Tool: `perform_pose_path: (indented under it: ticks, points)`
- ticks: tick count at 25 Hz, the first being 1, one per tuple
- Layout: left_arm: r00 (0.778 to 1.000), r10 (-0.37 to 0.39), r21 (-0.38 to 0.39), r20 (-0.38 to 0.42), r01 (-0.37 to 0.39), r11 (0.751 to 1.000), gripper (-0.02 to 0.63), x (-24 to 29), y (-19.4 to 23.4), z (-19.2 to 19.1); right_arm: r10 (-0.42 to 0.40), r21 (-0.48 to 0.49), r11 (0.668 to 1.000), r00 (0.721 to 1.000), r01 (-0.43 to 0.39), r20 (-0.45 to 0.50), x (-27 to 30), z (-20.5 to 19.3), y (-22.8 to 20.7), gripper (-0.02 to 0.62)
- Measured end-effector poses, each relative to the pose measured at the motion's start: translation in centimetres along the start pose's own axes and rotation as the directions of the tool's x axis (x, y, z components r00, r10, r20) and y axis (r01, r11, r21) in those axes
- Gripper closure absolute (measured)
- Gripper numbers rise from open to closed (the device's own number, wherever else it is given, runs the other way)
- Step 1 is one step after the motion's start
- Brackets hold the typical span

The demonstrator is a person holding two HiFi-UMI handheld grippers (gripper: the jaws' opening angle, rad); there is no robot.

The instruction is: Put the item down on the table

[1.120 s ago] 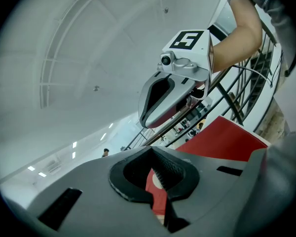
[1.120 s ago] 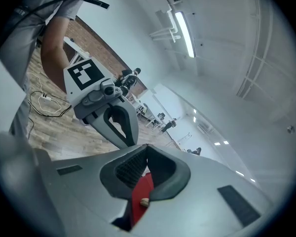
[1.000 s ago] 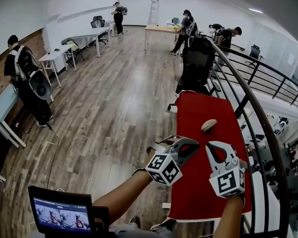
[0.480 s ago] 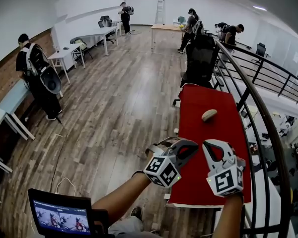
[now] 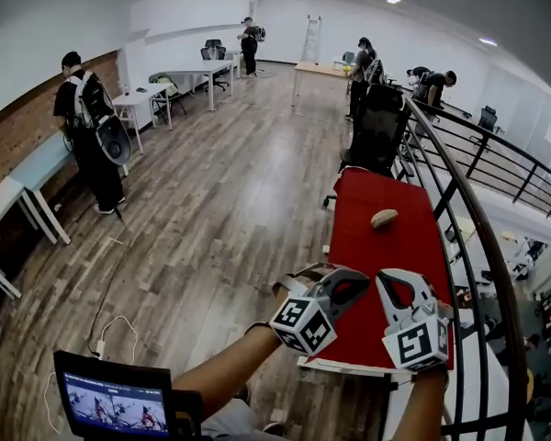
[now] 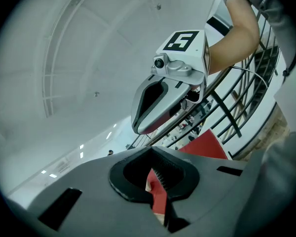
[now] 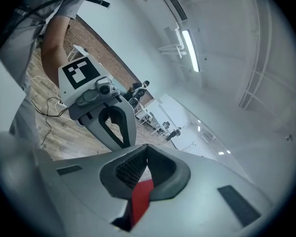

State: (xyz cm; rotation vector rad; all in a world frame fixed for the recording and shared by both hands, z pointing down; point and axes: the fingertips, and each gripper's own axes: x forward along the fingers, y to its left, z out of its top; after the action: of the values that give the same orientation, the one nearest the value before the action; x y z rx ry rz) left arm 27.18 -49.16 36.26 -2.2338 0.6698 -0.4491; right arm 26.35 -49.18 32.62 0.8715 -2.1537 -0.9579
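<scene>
small tan item [image 5: 384,218] on red table [image 5: 386,265] too small to identify.

My left gripper [image 5: 353,279] and right gripper [image 5: 394,281] are matt grey plastic. At twelve o'clock the table [image 5: 386,255] wears a matt red top; the floor [image 5: 220,200] at ten o'clock is satiny wood plank, the railing [image 5: 478,220] at two smooth dark metal
</scene>
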Motion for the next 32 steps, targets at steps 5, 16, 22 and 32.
perform_pose_path:
  ticks: [5, 16, 22, 32]
  points:
    - [1.0, 0.014, 0.005, -0.008, -0.014, 1.0, 0.604, -3.1, -1.2, 1.1, 0.002, -0.005, 1.0, 1.0, -0.002, 0.018, -1.6, 2.7, 2.0, 0.594]
    - [1.0, 0.002, 0.021, -0.006, -0.002, 1.0, 0.604, -16.8, -3.2, 4.2, -0.007, 0.008, 1.0, 1.0, 0.006, 0.025, -5.3, 14.2, 8.7, 0.594]
    - [1.0, 0.008, 0.002, -0.001, -0.008, 1.0, 0.604, -19.7, -6.0, 1.5, -0.024, 0.043, 0.999, 0.999, 0.023, 0.032, -4.9, 15.0, 13.2, 0.594]
    - [0.999, 0.026, -0.006, 0.044, -0.026, 1.0, 0.604, -29.3, -8.5, 5.7, -0.038, 0.053, 0.998, 0.999, 0.037, 0.026, -9.7, 22.4, 19.0, 0.594]
